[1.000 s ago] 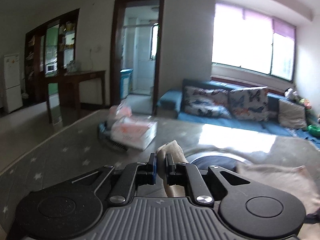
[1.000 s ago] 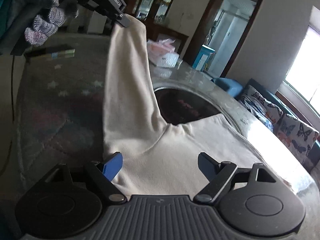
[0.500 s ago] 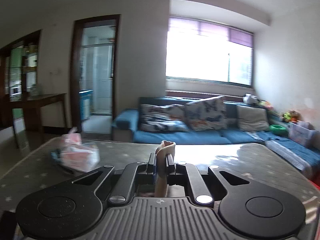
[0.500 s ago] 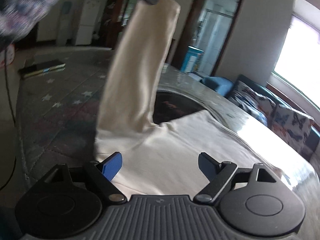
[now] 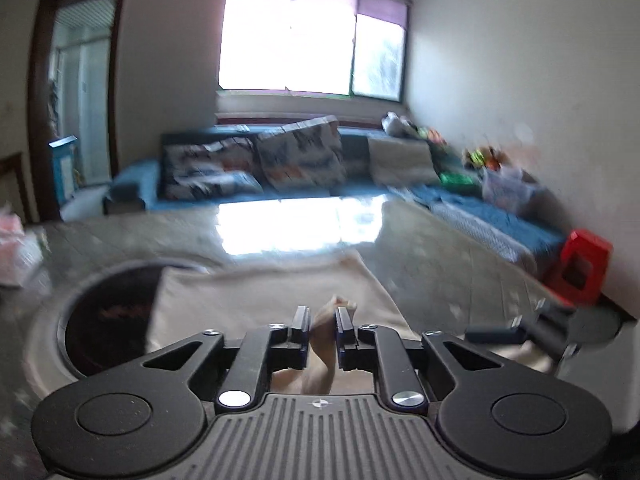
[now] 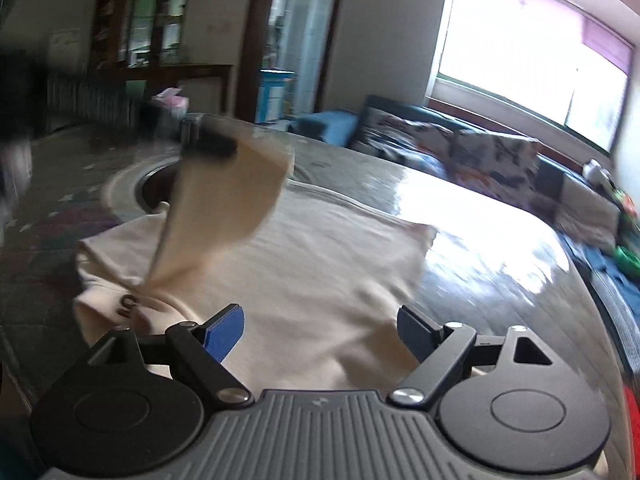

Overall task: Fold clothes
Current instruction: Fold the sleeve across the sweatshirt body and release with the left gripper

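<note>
**Sleeve carried over the body, jaws loosening**

At the bottom centre of the left wrist view, our left gripper [image 5: 322,322] has the cream fabric sleeve [image 5: 328,312] between narrow jaws that have just been opening; a gap shows on one side. A second ago this sleeve hung high; now it lies across the cream sweatshirt [image 6: 320,264], spread on the grey table [image 6: 500,240]. Our right gripper [image 6: 320,330] hovers with fingers spread, empty. We judge this fold is nearly finished.

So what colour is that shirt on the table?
Cream shirt, plain; clearest in the right wrist view.
</note>
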